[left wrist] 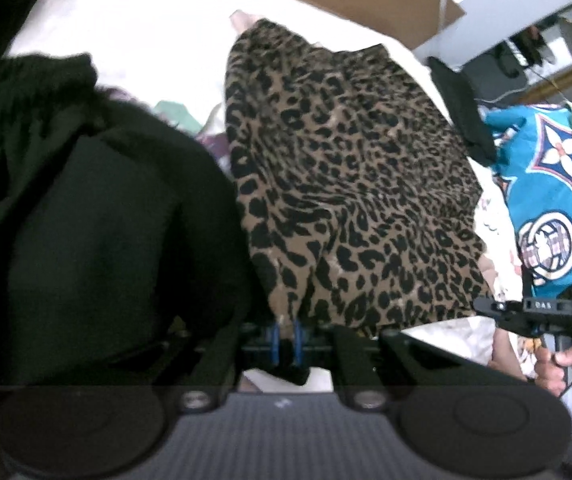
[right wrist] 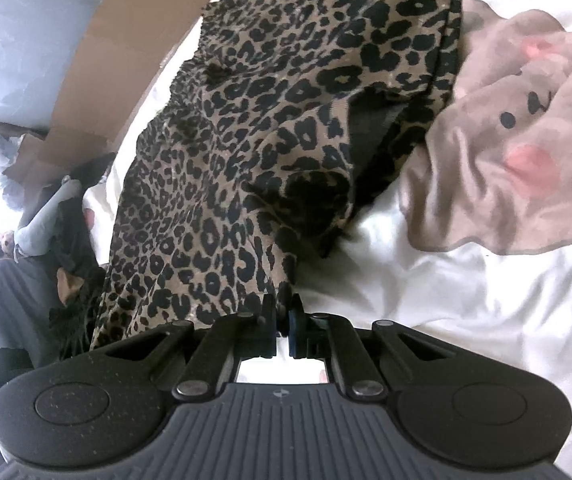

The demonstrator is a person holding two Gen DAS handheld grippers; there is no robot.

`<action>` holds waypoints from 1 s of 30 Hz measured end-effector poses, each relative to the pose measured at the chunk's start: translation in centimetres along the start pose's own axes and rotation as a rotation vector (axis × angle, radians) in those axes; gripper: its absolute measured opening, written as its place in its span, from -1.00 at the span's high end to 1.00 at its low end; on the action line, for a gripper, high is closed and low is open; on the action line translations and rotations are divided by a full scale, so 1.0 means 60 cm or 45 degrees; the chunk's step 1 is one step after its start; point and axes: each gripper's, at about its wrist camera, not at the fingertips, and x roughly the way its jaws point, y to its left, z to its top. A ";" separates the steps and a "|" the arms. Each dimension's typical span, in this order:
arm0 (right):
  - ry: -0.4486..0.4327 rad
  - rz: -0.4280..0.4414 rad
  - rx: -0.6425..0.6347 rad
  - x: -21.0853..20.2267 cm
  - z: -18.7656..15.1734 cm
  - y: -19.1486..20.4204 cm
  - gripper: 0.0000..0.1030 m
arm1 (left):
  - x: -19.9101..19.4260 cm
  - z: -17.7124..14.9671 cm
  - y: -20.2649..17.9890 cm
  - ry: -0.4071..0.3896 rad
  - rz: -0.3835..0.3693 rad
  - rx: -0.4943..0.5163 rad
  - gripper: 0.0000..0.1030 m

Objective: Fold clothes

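Because both grippers pinch only a thin bit of cloth at its near edge, the main risk, as I judge it, is that the fabric slips out when it is lifted or pulled. In the left wrist view the left gripper (left wrist: 286,340) is clenched on the hem of the leopard-print garment (left wrist: 346,180), at the bottom centre of the frame. In the right wrist view the right gripper (right wrist: 283,320) is also clenched on a corner of the same garment (right wrist: 265,140), low in the middle of the frame.

A second risk is that the two holds are uneven, so the fold would come out crooked. Also the black garment (left wrist: 85,220), which fills the left part of the left view just beside the leopard cloth, could be dragged along.

From each gripper the leopard garment runs upward in the frame, away over the white sheet (right wrist: 466,300). Farther off, a beige cloth with a printed face (right wrist: 526,140) lies at the upper right of the right view, near the garment's far part, and it may catch there.
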 end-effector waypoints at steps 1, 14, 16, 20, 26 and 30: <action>0.012 -0.013 -0.002 0.003 0.000 -0.001 0.94 | 0.008 0.000 0.002 0.012 0.032 -0.002 0.85; 0.055 -0.118 -0.089 0.014 -0.011 0.007 0.41 | -0.016 -0.001 -0.005 -0.047 0.229 0.047 0.33; 0.022 -0.114 -0.094 0.003 -0.006 0.015 0.33 | -0.031 0.002 -0.005 -0.079 0.238 0.040 0.33; -0.070 -0.143 -0.048 -0.021 0.006 0.024 0.33 | -0.052 0.007 -0.016 -0.150 0.241 0.042 0.33; -0.285 -0.163 0.074 -0.049 0.023 0.003 0.23 | -0.069 0.011 -0.058 -0.224 0.220 0.116 0.33; -0.300 -0.102 0.190 -0.029 0.033 -0.026 0.23 | -0.082 0.005 -0.085 -0.265 0.197 0.156 0.33</action>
